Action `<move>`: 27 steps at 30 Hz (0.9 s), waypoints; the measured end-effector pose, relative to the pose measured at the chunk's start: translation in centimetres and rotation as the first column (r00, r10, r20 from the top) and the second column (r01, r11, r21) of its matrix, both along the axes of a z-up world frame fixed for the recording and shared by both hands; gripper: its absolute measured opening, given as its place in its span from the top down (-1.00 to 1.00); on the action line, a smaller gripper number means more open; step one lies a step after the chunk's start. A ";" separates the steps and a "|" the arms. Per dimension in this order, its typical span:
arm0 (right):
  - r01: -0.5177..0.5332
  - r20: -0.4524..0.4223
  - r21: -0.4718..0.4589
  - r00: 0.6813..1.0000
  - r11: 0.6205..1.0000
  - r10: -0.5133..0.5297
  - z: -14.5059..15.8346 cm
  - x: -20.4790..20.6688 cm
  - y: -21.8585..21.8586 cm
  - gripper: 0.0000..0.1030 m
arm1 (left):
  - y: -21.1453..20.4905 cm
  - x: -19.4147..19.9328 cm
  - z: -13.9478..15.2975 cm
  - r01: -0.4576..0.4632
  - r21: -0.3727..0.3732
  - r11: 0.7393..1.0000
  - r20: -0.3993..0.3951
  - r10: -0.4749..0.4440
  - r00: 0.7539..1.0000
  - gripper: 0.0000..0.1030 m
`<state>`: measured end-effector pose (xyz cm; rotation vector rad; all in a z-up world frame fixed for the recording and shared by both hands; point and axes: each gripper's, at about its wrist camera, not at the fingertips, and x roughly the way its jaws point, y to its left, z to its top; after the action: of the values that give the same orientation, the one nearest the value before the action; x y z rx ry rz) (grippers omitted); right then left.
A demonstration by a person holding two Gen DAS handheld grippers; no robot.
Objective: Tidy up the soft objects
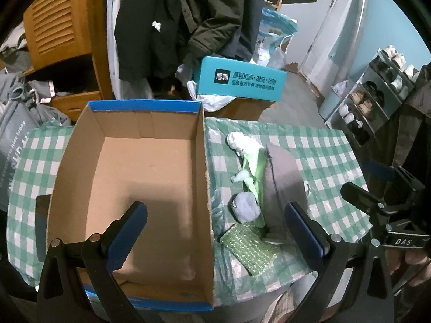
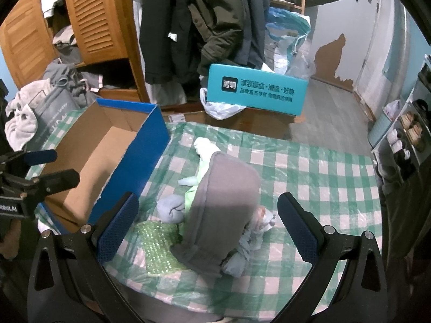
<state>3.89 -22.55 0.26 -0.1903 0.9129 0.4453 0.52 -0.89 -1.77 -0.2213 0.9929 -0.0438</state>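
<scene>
An empty cardboard box (image 1: 129, 188) with a blue rim lies on the green checked tablecloth (image 1: 323, 150). Right of it is a pile of soft things: a folded grey cloth (image 2: 223, 204), a rolled pale grey sock (image 2: 171, 210), a light green cloth (image 1: 253, 167), a white bundle (image 1: 238, 140), a green bubble-textured pad (image 2: 159, 250) and a blue-grey rag (image 2: 249, 242). My left gripper (image 1: 218, 228) is open, straddling the box's right wall. My right gripper (image 2: 208, 227) is open just in front of the pile, with nothing between its fingers.
A teal carton (image 2: 256, 91) and plastic bags (image 2: 221, 109) stand on the floor behind the table. Dark coats (image 2: 204, 21) hang beside a wooden louvred wardrobe (image 2: 89, 18). A shoe rack (image 1: 377, 91) is at the right, and a grey bag (image 1: 16, 145) at the left.
</scene>
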 end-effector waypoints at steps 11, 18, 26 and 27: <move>0.052 -0.032 0.007 0.998 0.999 -0.052 -0.6 1.0 -1.5 -0.96 | -1.8 0.8 -1.3 0.026 0.012 1.000 -0.034 -0.026 0.999 -1.00; 0.091 -0.054 0.013 0.994 0.996 -0.090 -1.2 1.6 -3.1 -0.96 | -3.0 1.8 -2.5 0.035 0.004 0.999 -0.070 -0.035 0.997 -1.00; 0.131 -0.065 0.001 0.989 0.991 -0.130 -2.1 2.5 -4.7 -0.96 | -5.1 2.9 -3.8 0.078 0.032 0.996 -0.103 -0.075 0.992 -0.90; 0.136 -0.066 -0.001 0.988 0.991 -0.136 -2.2 2.5 -4.9 -0.96 | -5.3 3.0 -3.9 0.082 0.032 0.996 -0.105 -0.079 0.991 -0.85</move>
<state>6.44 -27.46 -1.90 -0.1092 0.9835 0.3280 3.47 -6.23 -5.68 -0.1513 1.1047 -0.0886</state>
